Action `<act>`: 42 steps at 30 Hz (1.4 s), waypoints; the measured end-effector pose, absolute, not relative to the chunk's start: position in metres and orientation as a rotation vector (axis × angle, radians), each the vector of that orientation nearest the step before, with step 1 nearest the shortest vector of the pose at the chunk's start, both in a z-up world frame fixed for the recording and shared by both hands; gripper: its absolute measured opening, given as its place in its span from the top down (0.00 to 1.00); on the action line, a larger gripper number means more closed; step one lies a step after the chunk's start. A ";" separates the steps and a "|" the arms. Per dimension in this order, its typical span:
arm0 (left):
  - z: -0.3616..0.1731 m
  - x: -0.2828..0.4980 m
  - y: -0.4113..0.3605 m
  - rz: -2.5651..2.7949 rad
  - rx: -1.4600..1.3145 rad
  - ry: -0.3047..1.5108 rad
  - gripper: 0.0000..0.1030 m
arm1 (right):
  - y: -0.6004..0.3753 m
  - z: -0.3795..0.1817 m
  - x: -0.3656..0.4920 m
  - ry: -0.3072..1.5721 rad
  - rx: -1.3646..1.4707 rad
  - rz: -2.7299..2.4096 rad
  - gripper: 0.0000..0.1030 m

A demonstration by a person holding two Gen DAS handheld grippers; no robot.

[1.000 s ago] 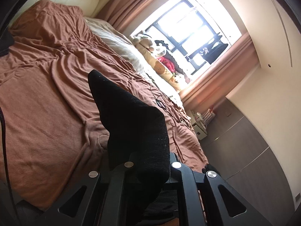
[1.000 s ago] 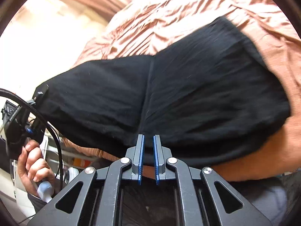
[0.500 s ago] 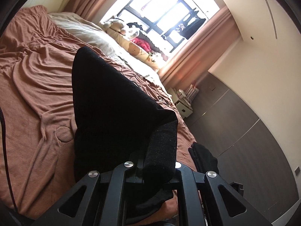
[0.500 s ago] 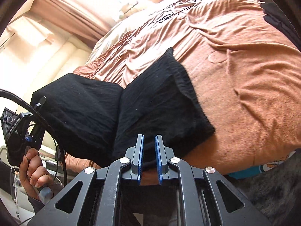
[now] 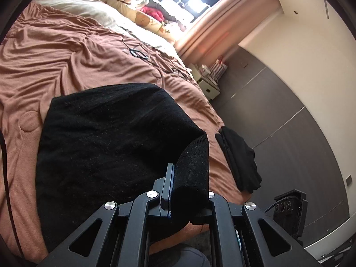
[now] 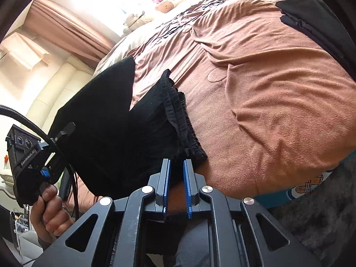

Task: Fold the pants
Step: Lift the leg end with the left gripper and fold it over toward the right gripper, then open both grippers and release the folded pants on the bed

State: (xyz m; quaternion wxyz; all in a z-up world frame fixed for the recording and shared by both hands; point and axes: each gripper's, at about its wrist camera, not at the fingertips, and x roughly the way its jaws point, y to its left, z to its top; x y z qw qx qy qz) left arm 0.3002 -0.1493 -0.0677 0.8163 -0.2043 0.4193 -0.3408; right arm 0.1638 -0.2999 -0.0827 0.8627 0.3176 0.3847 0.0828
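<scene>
Black pants (image 5: pixel 111 144) lie spread over the brown bed cover (image 5: pixel 66 55) near its front edge. My left gripper (image 5: pixel 175 173) is shut on a thick fold of them; the cloth drapes over its right finger and hides it. In the right wrist view the pants (image 6: pixel 115 133) stretch from the left gripper (image 6: pixel 66 131), held by a hand (image 6: pixel 49 209), to the ruffled waistband (image 6: pixel 178 115). My right gripper (image 6: pixel 176 166) is shut on the waistband's near corner, with dark cloth between its blue pads.
A second folded black garment (image 5: pixel 240 155) lies at the bed's right edge, also at the upper right (image 6: pixel 316 20) in the right wrist view. Pillows and soft toys (image 5: pixel 142 17) line the window side. A white nightstand (image 5: pixel 207 82) and grey cabinets (image 5: pixel 278 111) stand beyond.
The pants hung lifted between both grippers; now they have come down and lie spread on the bed cover. Both grippers swung sideways, and the waistband now shows by the right gripper.
</scene>
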 end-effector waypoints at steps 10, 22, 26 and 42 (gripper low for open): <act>-0.087 0.303 -0.180 -0.724 -0.407 0.962 0.90 | -0.322 -0.089 0.151 0.819 0.695 0.121 0.91; -0.072 0.284 -0.198 -0.858 -0.370 0.971 0.30 | -0.334 -0.090 0.152 0.799 0.767 0.136 0.90; -0.071 0.288 -0.175 -0.799 -0.376 0.961 0.30 | -0.324 -0.091 0.162 0.785 0.769 0.179 0.60; -0.094 0.319 -0.056 -0.523 -0.422 0.979 0.30 | -0.278 -0.113 0.213 0.812 0.741 0.290 0.75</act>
